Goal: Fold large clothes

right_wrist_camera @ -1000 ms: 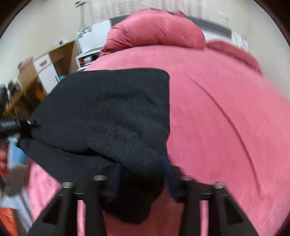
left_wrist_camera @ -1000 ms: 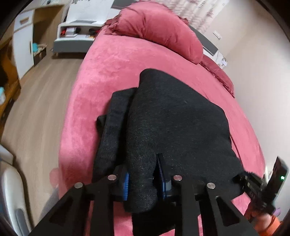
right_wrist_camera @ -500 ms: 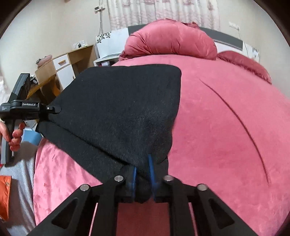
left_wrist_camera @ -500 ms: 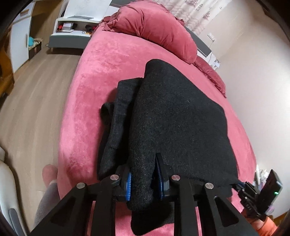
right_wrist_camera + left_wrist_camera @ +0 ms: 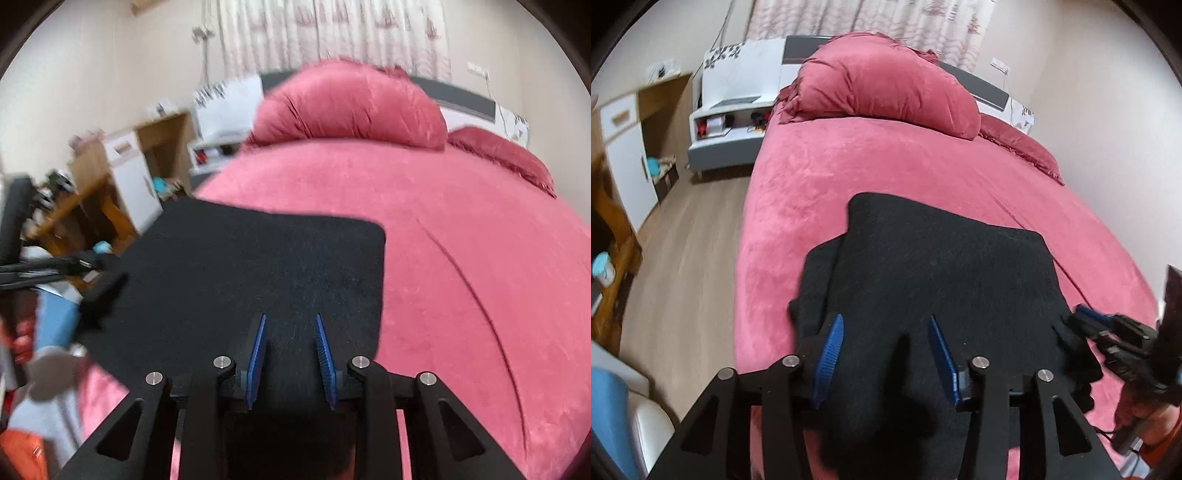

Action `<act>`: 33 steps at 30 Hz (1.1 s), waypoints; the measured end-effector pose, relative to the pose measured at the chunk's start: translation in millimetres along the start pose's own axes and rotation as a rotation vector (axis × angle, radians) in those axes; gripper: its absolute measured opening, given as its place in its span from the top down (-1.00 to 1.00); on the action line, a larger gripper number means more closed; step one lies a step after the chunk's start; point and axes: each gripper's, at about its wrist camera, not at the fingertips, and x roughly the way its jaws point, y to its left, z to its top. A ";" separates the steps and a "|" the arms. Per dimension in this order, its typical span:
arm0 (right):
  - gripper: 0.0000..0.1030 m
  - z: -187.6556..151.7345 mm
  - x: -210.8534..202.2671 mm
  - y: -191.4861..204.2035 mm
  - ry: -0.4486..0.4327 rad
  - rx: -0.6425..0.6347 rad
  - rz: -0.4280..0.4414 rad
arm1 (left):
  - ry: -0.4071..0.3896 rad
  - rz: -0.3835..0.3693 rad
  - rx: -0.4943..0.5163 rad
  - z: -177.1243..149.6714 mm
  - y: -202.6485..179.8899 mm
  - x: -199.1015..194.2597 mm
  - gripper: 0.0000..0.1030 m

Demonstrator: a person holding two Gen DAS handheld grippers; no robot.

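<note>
1 black garment [image 5: 942, 273], folded, fuzzy knit, lies on pink bed [image 5: 812, 177] near foot edge. 2 pink pillows at head. Left gripper [image 5: 884, 347] spread wide above fabric; right gripper [image 5: 290, 345] spread too.

We are in a bedroom of a home. Ahead of the tool a wide bed [image 5: 820, 206] covered in a pink plush spread fills most of what we see, and at its far end a big pink pillow [image 5: 886, 96] lies against a grey headboard [image 5: 461, 94], with a second pillow [image 5: 498, 155] lower to the right. Beyond the headboard hang pale patterned curtains [image 5: 332, 29]. To the left of the bed we see a white bedside shelf [image 5: 727, 118] holding small items, then a wooden desk with a white drawer and door [image 5: 624, 147]. Light wood flooring [image 5: 683, 258] runs along the left side, and plain cream walls [image 5: 1108, 110] close the room.
</note>
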 end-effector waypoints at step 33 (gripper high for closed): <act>-0.36 -46.4 -15.9 -42.6 0.004 0.205 0.056 | -0.003 0.117 -0.172 -38.4 52.6 29.2 -0.99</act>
